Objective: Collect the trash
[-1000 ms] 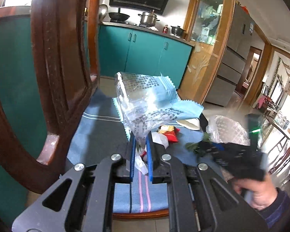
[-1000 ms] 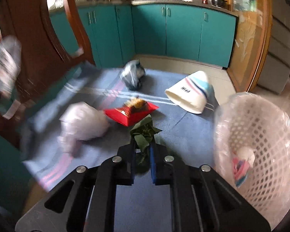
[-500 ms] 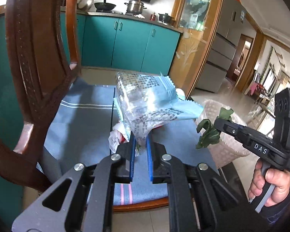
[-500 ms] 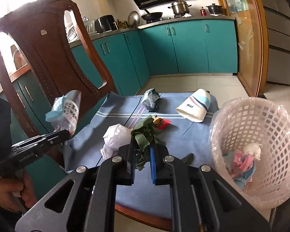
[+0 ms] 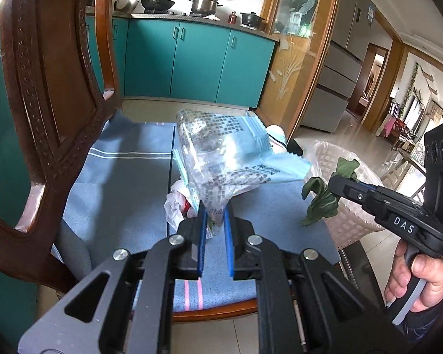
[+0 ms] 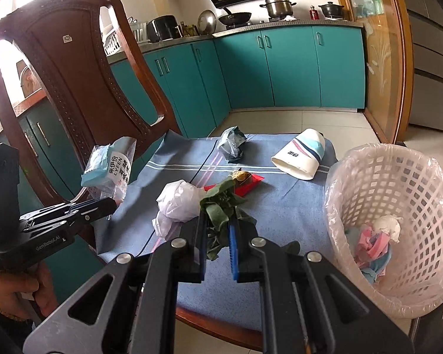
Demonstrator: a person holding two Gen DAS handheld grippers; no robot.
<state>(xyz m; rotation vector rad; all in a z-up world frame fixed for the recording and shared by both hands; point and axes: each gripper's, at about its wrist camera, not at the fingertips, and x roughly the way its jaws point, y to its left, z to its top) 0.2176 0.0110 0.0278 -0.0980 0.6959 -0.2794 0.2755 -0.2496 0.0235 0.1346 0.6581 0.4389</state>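
My left gripper [image 5: 215, 211] is shut on a clear and light-blue plastic wrapper [image 5: 227, 159], held above the blue cloth [image 5: 127, 183] on the chair seat; the wrapper [image 6: 110, 171] also shows at the left of the right wrist view. My right gripper [image 6: 217, 221] is shut on a bunch of green leaves [image 6: 220, 203], which hang beside the white mesh basket [image 6: 398, 194]. In the left wrist view the leaves [image 5: 325, 194] dangle in front of the basket [image 5: 339, 224]. The basket holds pink, blue and white scraps [image 6: 375, 239].
On the cloth lie a crumpled white bag [image 6: 177, 200], a red wrapper with food bits [image 6: 245, 183], a tipped paper cup [image 6: 301, 156] and a grey crumpled bag [image 6: 231, 144]. The carved wooden chair back [image 6: 73, 82] rises on the left. Teal cabinets [image 6: 280, 67] stand behind.
Both grippers rose off the cloth with their loads in the first half second. The right gripper with the leaves drew up beside the basket. Since then both have held nearly still.
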